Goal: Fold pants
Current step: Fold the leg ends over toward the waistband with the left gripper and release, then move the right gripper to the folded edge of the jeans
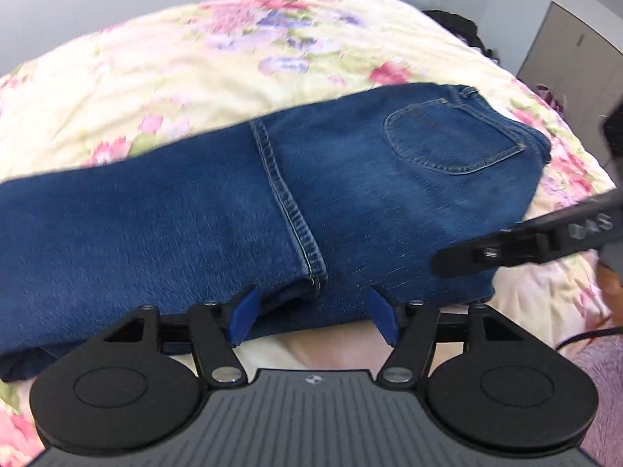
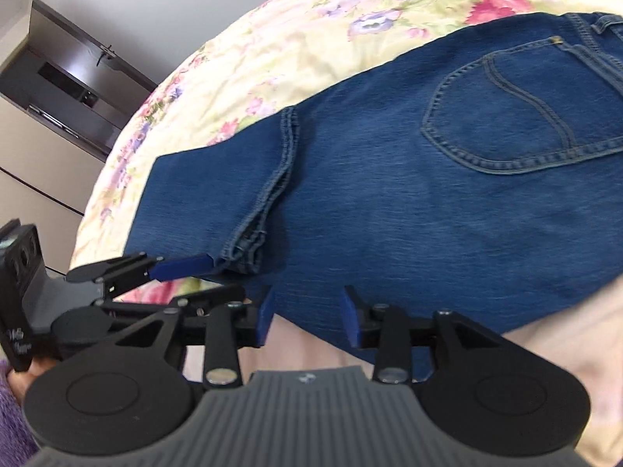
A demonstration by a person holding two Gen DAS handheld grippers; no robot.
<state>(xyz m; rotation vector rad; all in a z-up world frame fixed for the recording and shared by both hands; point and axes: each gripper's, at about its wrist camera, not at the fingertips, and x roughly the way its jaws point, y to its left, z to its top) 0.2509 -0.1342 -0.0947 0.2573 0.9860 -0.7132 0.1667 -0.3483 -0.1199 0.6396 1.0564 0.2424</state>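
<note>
- The jeans lay folded on the floral quilt, near its front edge, with a back pocket facing up at the waist end.
- A hem ran across the top layer, which suggested that the legs had been brought up over the seat, so the fold looked well along.
- The left gripper sat at the near edge of the jeans, its blue fingers spread wide on either side of the hem corner.
- Seen from the right wrist, one blue finger of that gripper touched or slid just under the hem corner; whether it pinched cloth I could not tell, and the gap in its own view suggested it held nothing.
- The right gripper hovered over the same near edge, closer to the seat, with its fingers apart and denim showing between them, gripping nothing.
- Both tools faced the same long edge, likely so the stack could be taken at two spots and turned over evenly without the layers slipping.
- The hem layers looked slightly fanned and uneven, so a one-sided pull could drag the top leg off line.
- A dark cabinet stood against the wall beyond the bed, well apart from the work.
</note>
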